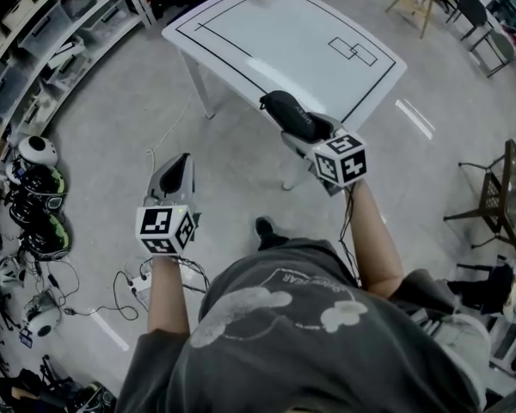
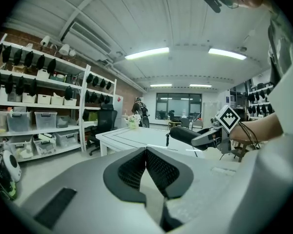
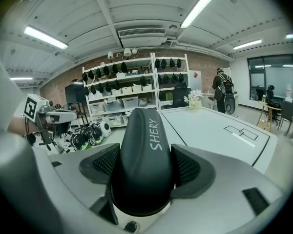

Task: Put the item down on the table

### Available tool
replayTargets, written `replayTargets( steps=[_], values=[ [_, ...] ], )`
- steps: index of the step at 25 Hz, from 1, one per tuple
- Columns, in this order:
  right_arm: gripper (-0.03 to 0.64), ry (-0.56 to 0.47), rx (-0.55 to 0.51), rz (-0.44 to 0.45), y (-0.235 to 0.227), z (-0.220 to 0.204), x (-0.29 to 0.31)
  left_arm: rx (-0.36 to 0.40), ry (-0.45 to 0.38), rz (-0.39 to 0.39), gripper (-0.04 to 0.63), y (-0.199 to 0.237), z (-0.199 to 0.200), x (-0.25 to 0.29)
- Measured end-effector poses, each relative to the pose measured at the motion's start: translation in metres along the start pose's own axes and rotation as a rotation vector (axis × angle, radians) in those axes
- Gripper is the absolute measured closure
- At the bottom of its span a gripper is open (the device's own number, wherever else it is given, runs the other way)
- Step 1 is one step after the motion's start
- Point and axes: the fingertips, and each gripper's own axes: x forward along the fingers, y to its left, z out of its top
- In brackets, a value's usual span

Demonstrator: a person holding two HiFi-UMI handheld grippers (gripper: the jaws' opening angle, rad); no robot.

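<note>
I am keeping the left gripper [image 1: 174,179] low and short of the table, its fingers [image 2: 161,167] closed on nothing. I am clamping the right gripper's [image 1: 310,132] fingers [image 3: 193,167] across the black case [image 3: 141,155]. Its long axis is pointing forward along the fingers, with its tip reaching the worktop's [image 1: 284,46] near edge. The bare surface is lying directly ahead, nearer the right gripper.

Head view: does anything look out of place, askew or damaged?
Nothing stands out. The black case sits straight in the right hand-held gripper, at the near edge of the white table. The left hand-held gripper is shut and empty. Cables and helmets clutter the floor at left.
</note>
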Motion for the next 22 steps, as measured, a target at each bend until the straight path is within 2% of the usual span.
replayTargets(
  steps=[13,22],
  values=[
    [0.295,-0.009,0.022,0.012,-0.070,0.027,0.045,0.012,-0.011,-0.037,0.591,0.012,0.030,0.098],
    [0.295,0.028,0.058,-0.048,-0.110,0.027,0.083,0.022,0.000,-0.105,0.592,0.040,0.040,0.165]
  ],
)
